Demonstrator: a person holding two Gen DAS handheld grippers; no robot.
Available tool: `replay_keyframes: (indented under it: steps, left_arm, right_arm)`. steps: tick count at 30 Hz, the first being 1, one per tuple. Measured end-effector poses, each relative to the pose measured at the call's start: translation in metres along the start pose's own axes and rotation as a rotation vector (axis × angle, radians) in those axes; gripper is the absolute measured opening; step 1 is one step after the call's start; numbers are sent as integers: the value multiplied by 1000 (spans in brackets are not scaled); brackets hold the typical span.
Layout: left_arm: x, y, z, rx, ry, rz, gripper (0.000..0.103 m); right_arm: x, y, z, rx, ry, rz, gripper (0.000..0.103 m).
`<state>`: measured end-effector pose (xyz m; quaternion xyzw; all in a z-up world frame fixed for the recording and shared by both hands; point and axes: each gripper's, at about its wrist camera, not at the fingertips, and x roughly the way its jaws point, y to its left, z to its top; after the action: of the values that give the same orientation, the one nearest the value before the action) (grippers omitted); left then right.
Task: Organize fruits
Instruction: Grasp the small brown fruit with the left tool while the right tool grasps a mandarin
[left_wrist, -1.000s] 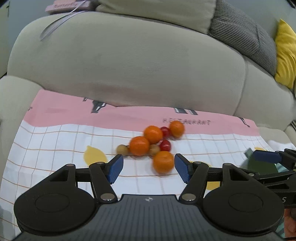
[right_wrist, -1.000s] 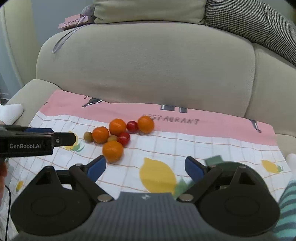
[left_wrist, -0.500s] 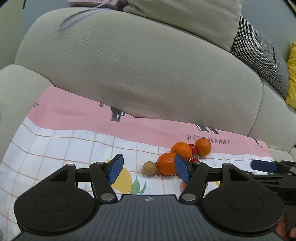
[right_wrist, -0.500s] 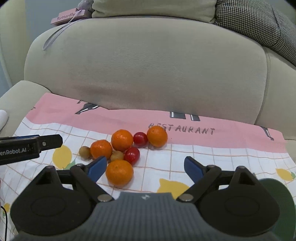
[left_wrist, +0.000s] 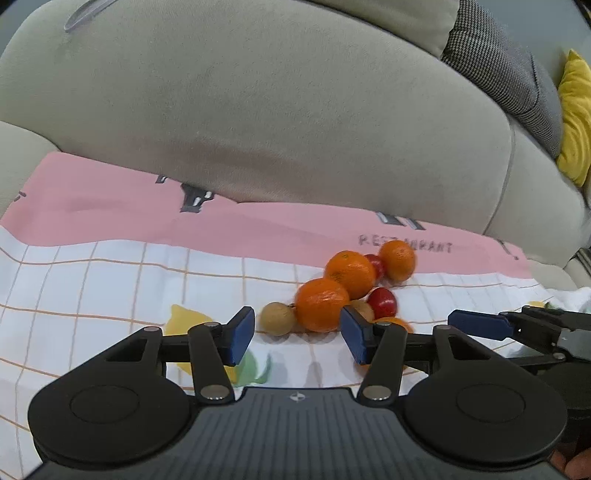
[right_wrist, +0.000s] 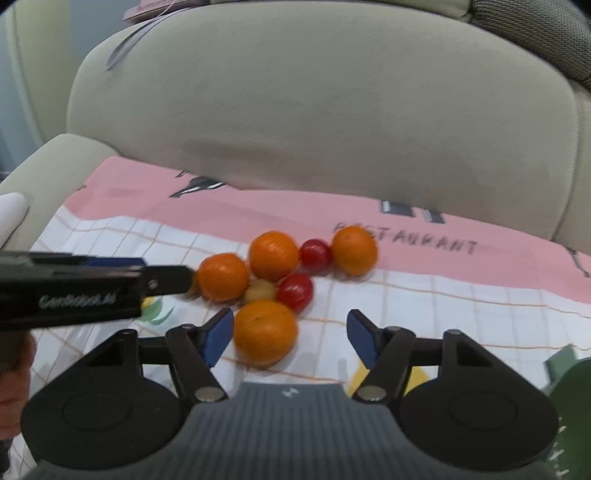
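A cluster of fruit lies on the checked cloth (right_wrist: 424, 295): several oranges, two red fruits and small tan fruits. In the right wrist view the nearest orange (right_wrist: 265, 331) sits between the fingers of my open right gripper (right_wrist: 290, 338), toward the left pad. Behind it are a tan fruit (right_wrist: 259, 290), a red fruit (right_wrist: 295, 291) and more oranges (right_wrist: 273, 254). My open left gripper (left_wrist: 297, 334) is close in front of a tan fruit (left_wrist: 277, 318) and an orange (left_wrist: 322, 304); it also shows in the right wrist view (right_wrist: 88, 288).
The cloth covers a beige sofa seat; the backrest (left_wrist: 258, 110) rises right behind the fruit. A dark green object (right_wrist: 569, 391) lies at the right on the cloth. Checked and yellow cushions (left_wrist: 576, 118) sit at the far right.
Both grippers have moved in toward the fruit. The right gripper now has the nearest orange between its fingers. The left gripper has shifted left and closer to the tan fruit and orange.
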<state>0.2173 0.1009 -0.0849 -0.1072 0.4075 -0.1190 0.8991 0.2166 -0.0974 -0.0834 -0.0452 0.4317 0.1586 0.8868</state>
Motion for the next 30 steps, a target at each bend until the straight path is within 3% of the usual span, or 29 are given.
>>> replay_keyframes:
  steps: [6,10,18,24,30]
  left_arm:
    - [15,6,-3,40,38,26,51]
    - [24,6,-5,87,53,44,44]
    - [32,3,-5,146,40,39,41]
    - [36,10,-2,107,35,31,33]
    - [38,5,-5,128,36,39,28]
  right_arm:
    - [13,7,-2,-1,13,32,53]
    - [20,7,-6,16,23,43,53]
    - [27,5,-11,33,33,58,52]
    - [31,3,-14,59,45,68,50]
    - [32,2,-15,64,40,70,47]
